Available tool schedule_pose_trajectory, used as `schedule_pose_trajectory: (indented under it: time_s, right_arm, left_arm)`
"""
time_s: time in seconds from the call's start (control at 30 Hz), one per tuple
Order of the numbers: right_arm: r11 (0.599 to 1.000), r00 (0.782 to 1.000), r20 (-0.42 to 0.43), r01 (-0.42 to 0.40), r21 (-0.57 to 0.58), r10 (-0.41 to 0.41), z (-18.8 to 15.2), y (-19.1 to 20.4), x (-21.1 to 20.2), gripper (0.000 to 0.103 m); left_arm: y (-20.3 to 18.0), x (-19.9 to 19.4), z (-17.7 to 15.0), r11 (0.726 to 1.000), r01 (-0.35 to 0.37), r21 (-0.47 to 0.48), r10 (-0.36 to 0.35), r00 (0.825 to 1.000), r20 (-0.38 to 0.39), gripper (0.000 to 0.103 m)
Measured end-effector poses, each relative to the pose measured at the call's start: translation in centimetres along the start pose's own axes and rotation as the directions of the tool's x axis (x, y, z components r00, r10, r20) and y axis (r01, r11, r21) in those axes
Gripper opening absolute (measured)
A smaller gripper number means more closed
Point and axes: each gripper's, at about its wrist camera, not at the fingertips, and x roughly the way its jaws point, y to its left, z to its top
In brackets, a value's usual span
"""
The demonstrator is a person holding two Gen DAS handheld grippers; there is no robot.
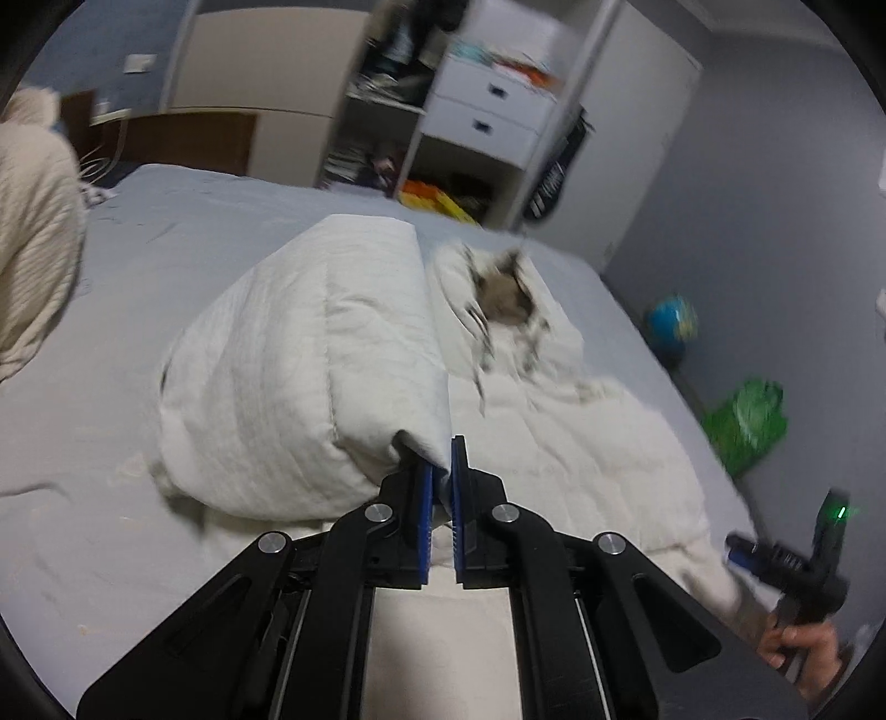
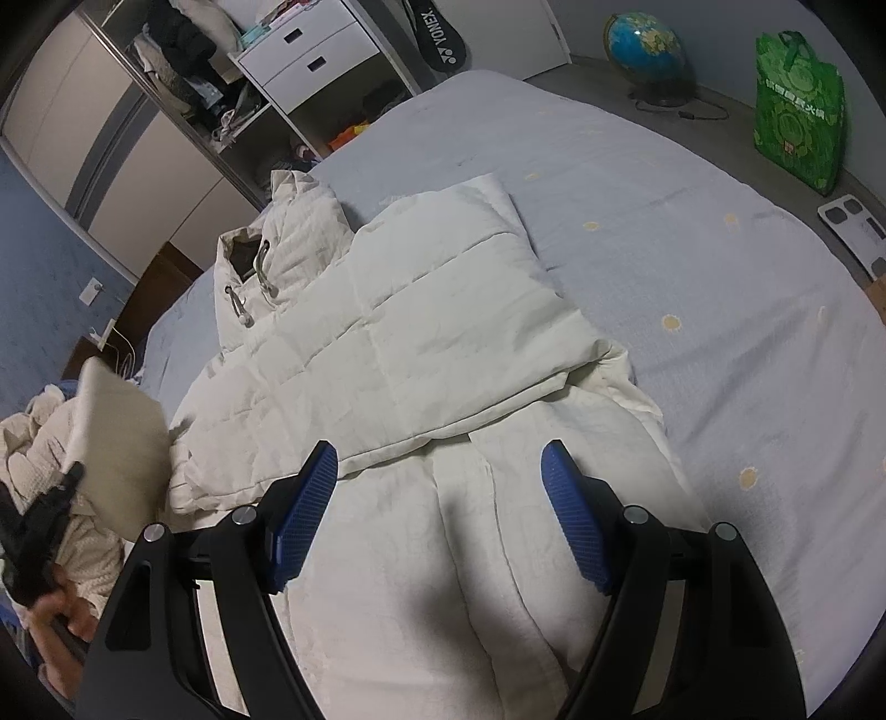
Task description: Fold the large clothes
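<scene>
A white puffy hooded jacket (image 2: 421, 332) lies on a grey-blue bed (image 2: 692, 266), its hood (image 2: 277, 238) toward the far side. One sleeve is folded across its body. My left gripper (image 1: 441, 459) is shut on a white sleeve or side panel (image 1: 299, 360) and holds it lifted above the bed; it also shows at the left of the right wrist view (image 2: 116, 443). My right gripper (image 2: 440, 471) is open and empty, just above the jacket's lower part; it also shows at the lower right of the left wrist view (image 1: 736, 551).
A cream knitted blanket (image 1: 33, 232) is piled at the bed's left side. An open wardrobe with white drawers (image 2: 310, 50) stands beyond the bed. A globe (image 2: 642, 39), a green bag (image 2: 797, 122) and a white scale (image 2: 853, 221) sit on the floor to the right.
</scene>
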Motion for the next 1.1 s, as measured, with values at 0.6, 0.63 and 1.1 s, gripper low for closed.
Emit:
schedule_pose_trajectory:
  time_s: [0.6,0.63,1.1]
  right_arm:
    - [0.999,0.999,-0.011,-0.031,0.027,0.032,0.0,-0.1,0.3,0.072]
    - [0.999,0.999,-0.013,-0.031,0.027,0.032,0.0,-0.1,0.3,0.072]
    - [0.987,1.000,-0.026,0.005,-0.161,-0.009,-1.1,3.4,0.7,0.072]
  left_arm:
    - [-5.3,9.0,-7.1,0.986,0.046,0.160,0.005,0.953,-0.304,0.042]
    - [-5.3,8.7,-7.3,0.985,0.055,0.163,-0.003,0.953,-0.304,0.050]
    - [-1.5,-0.1,-4.8,0.996,0.061,-0.067,-0.078,0.955,-0.285,0.074]
